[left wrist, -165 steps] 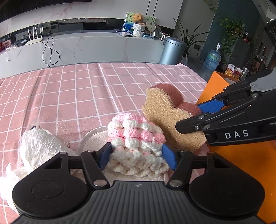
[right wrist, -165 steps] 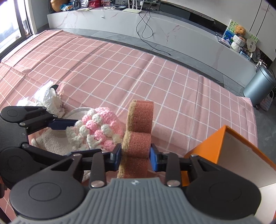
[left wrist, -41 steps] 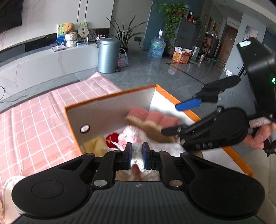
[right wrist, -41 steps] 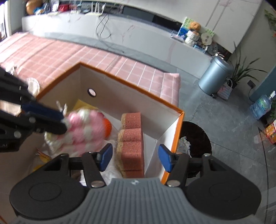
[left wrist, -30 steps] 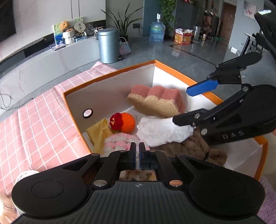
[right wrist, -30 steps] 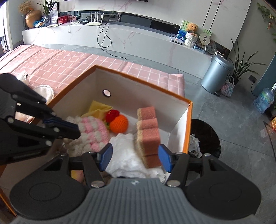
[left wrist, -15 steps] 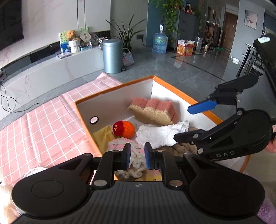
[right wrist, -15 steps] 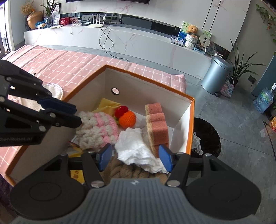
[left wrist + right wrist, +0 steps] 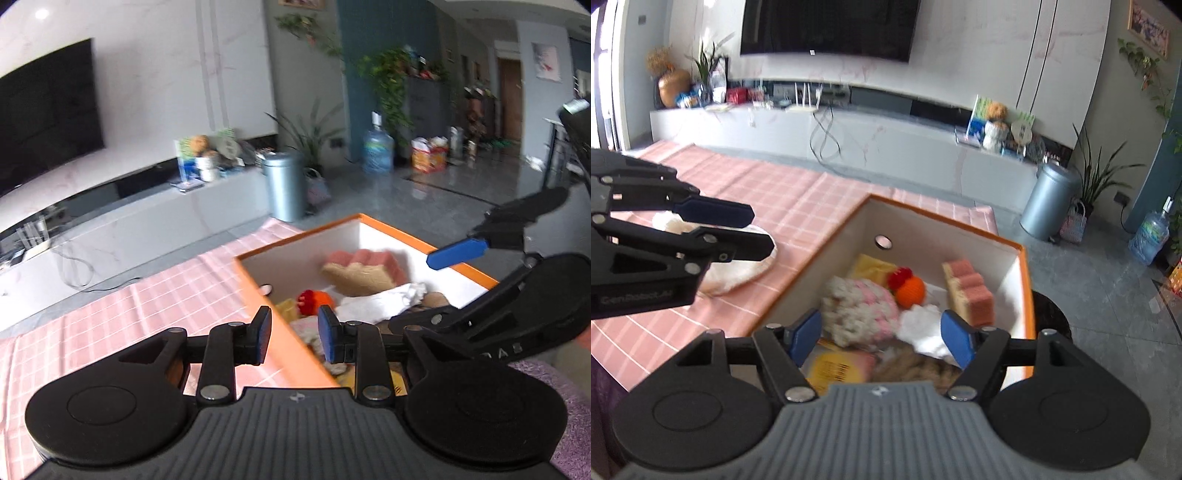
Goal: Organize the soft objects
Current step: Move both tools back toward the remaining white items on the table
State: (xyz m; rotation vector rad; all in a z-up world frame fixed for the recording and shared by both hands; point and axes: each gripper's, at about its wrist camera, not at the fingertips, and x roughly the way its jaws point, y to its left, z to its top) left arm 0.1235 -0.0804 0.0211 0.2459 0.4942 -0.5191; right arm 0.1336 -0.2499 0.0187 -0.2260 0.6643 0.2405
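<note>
An orange box (image 9: 1029, 280) with white inner walls holds several soft things: a pink and white crochet piece (image 9: 862, 308), a pink and tan sponge (image 9: 969, 291), an orange knitted ball (image 9: 910, 291), a yellow cloth (image 9: 871, 267) and a white crumpled cloth (image 9: 923, 326). The box (image 9: 273, 306) and sponge (image 9: 364, 271) also show in the left wrist view. My left gripper (image 9: 293, 334) is open and empty above the box's near edge. My right gripper (image 9: 881, 332) is open and empty above the box.
The box stands at the end of a pink checked tablecloth (image 9: 783, 206). A round white fluffy pad (image 9: 738, 267) lies on the cloth left of the box. A grey bin (image 9: 1047, 201) and a water bottle (image 9: 1148, 236) stand on the floor beyond.
Both grippers let go of their items in the box, the crochet piece and the sponge, and have risen and pulled back. The left jaws have opened wider.
</note>
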